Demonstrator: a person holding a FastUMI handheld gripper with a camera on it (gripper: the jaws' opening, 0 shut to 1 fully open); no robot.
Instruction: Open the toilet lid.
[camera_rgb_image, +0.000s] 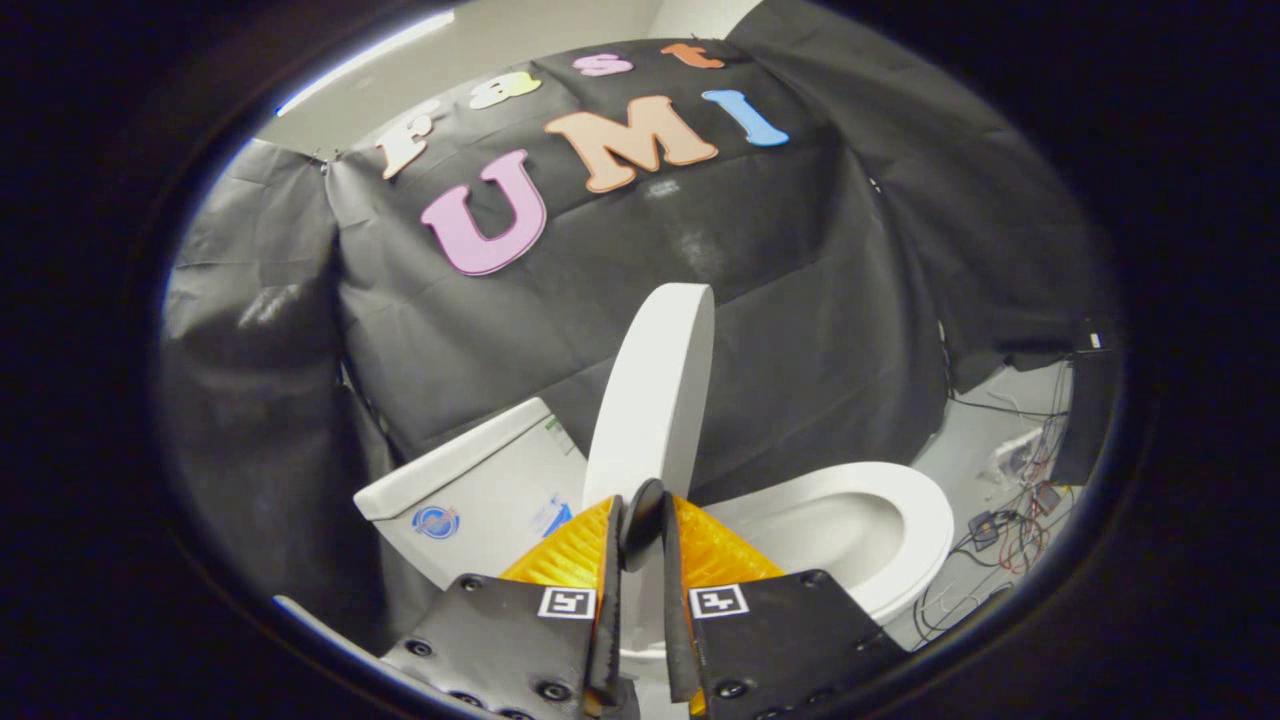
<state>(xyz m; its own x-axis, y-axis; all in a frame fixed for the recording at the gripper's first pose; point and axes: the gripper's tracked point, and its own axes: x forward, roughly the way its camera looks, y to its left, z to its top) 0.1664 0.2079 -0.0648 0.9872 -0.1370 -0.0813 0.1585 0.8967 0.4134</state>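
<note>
Now claw pinches raised lid; tank beside, cables beyond seat.

Tool: two black screwed plates, each bearing square black-and-white marker; ribbed orange wedges ahead of plates.

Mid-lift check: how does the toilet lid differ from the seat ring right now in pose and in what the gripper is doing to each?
The toilet lid stands raised, close to upright; the seat ring lies flat on the bowl.
The gripper has its fingers closed on the lid's edge; the seat ring is untouched, off to one side of the fingers.
The lid is a solid panel seen nearly edge-on; the seat ring is open in the middle, showing the bowl.
Both are glossy white.
</note>
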